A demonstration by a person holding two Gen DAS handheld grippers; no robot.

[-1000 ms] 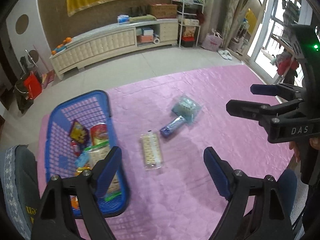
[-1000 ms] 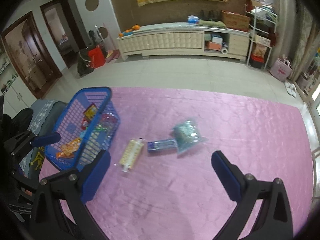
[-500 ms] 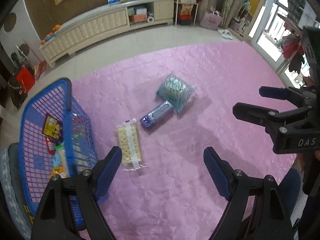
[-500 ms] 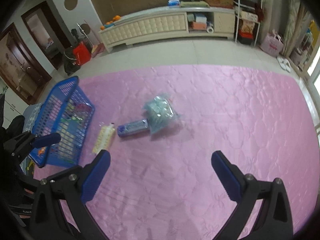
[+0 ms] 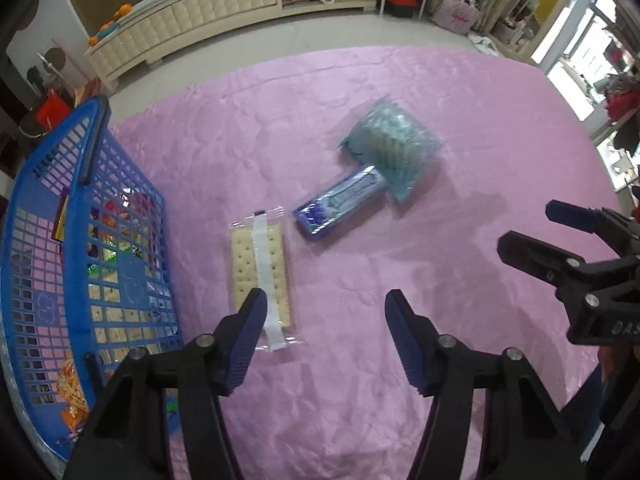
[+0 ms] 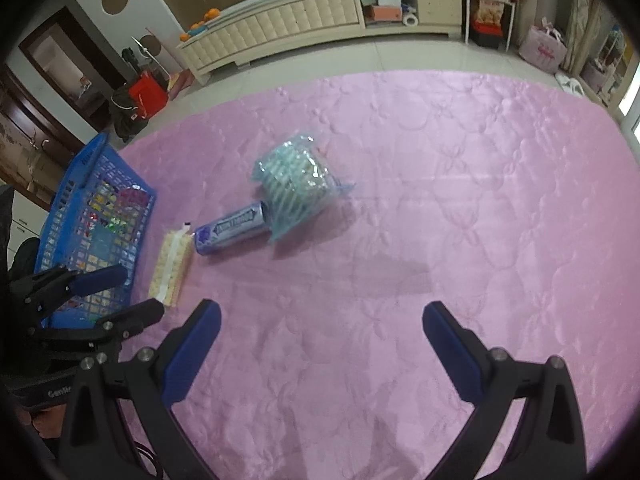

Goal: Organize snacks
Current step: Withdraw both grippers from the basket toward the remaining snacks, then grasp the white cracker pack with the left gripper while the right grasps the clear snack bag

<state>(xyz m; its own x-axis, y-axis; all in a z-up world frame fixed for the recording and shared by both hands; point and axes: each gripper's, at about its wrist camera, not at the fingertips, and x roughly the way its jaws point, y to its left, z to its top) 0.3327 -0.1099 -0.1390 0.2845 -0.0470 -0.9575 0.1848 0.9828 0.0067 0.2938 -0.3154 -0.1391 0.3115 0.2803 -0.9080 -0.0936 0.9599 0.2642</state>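
Surface: a pink quilted cover (image 5: 460, 92) is lying over the table and filling most of both views.
Basket: a blue basket (image 5: 36, 248) is sitting at the left edge of the left wrist view, already holding several snack packs.
Cracker pack: a clear cracker pack (image 5: 260, 268) is lying flat just right of the basket, lower left of centre.
Blue pack: a long blue pack (image 5: 340, 204) is lying slantwise near the centre, close to the cracker pack's upper end.
Green bag: a pale green bag (image 5: 394, 148) is resting above and right of the blue pack, its lower edge overlapping that pack's far end.
Left gripper: the left gripper (image 5: 326, 340) is hanging over the cover with its jaws closing; nothing is sitting between them, and one blue pad is overlapping the cracker pack's lower part in the picture.
Right gripper: the right gripper (image 6: 322, 350) is hovering at the bottom of its own view, jaws standing wide apart and gripping nothing.
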